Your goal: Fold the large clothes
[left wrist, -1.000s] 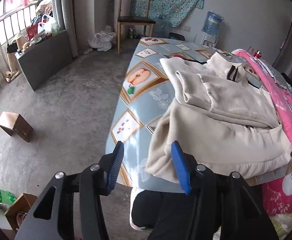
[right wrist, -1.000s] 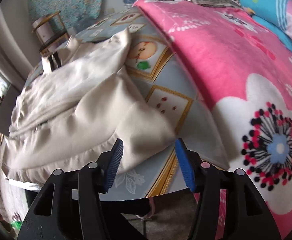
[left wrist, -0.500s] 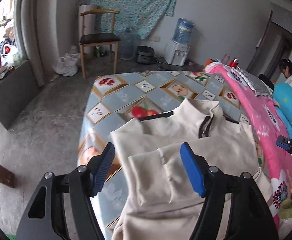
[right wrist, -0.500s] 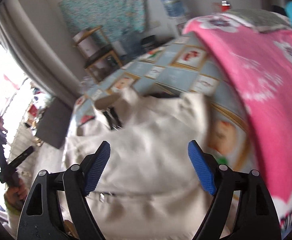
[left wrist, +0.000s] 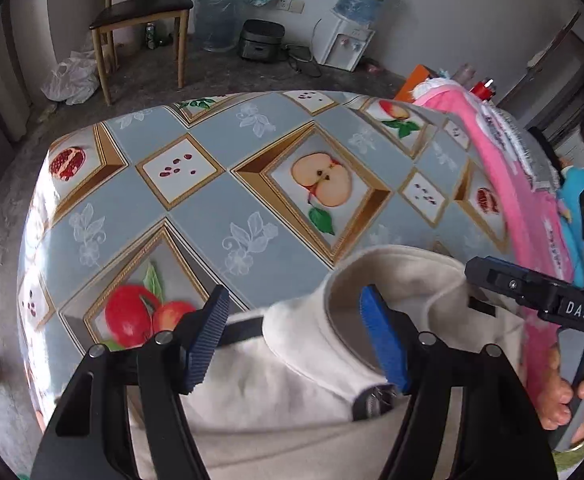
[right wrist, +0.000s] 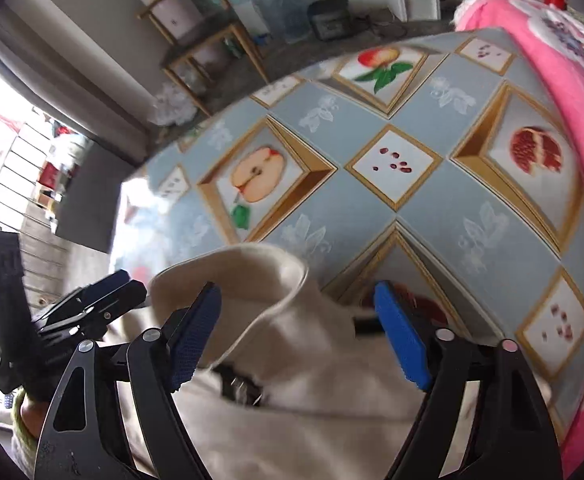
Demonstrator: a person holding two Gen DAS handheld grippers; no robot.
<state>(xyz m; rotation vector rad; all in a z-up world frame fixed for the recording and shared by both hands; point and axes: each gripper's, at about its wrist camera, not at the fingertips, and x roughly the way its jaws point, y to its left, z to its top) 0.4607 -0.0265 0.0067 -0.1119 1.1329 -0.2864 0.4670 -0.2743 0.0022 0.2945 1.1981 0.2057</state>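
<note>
Cream jacket (left wrist: 292,396) lies on the desk (left wrist: 212,200), collar toward both grippers.
Left gripper (left wrist: 296,340) and right gripper (right wrist: 300,336) both hover with jaws apart, empty, at the collar (left wrist: 392,276). White letters "DAS" show on the right gripper's body; a pink blanket (left wrist: 504,184) lies alongside.

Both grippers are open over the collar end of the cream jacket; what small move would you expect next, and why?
Probably lower and close: the left gripper and right gripper both hang open at the cream jacket, on either side of its upright collar, gripping nothing. Pinching the fabric on each side there would let the top be drawn back over the body on the tablecloth.
</note>
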